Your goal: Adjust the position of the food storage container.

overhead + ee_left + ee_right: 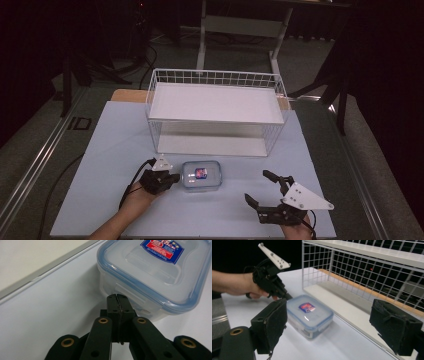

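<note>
Closed left claw nosing against the lidded container

Low and centre in the high view, the plastic container (201, 175) sits on the table (100, 150), before the wire basket (215, 110). The left claw (117, 298), jaws pressed together on nothing, meets its side latch; pushing there could skid or twist the box. The right claw (262, 187) gapes wide and empty at lower right.
</note>
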